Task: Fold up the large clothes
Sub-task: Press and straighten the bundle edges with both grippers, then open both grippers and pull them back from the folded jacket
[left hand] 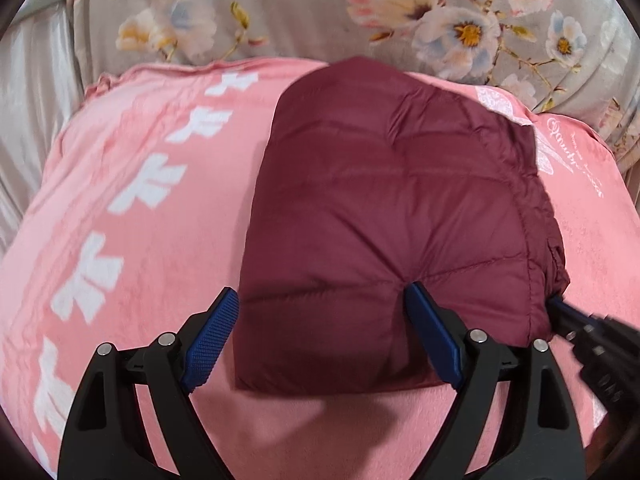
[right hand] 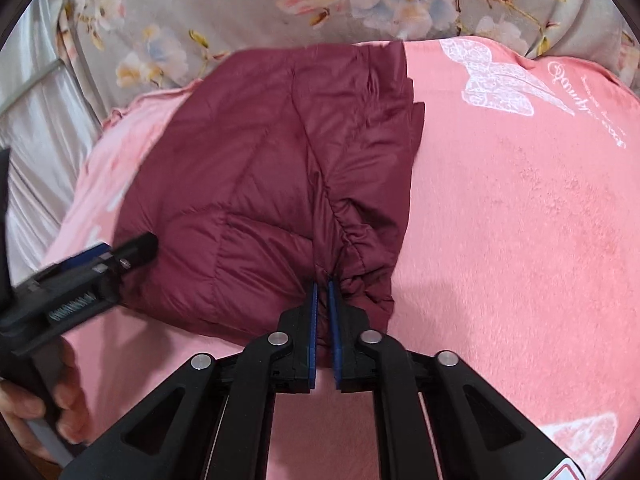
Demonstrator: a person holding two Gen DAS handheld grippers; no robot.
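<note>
A folded maroon quilted jacket (left hand: 380, 200) (right hand: 240, 160) lies on a pink blanket (left hand: 132, 168) (right hand: 520, 220). My left gripper (left hand: 322, 296) stands wide across the jacket's near left part. Its left pad touches the jacket's edge, and its right finger (left hand: 432, 332) dents the padding, so the bundle fills the gap. From the right wrist view the left gripper (right hand: 120, 256) shows at the jacket's left side. My right gripper (right hand: 322, 280) is shut on the gathered hem at the jacket's near right corner, and it also shows blurred at the right (left hand: 560, 308).
Grey floral bedding (left hand: 300, 8) (right hand: 224, 0) lies beyond the blanket. Pale silky fabric (left hand: 24, 92) hangs at the far left. A person's hand (right hand: 40, 408) holds the left gripper's handle. Bare pink blanket stretches to the right of the jacket.
</note>
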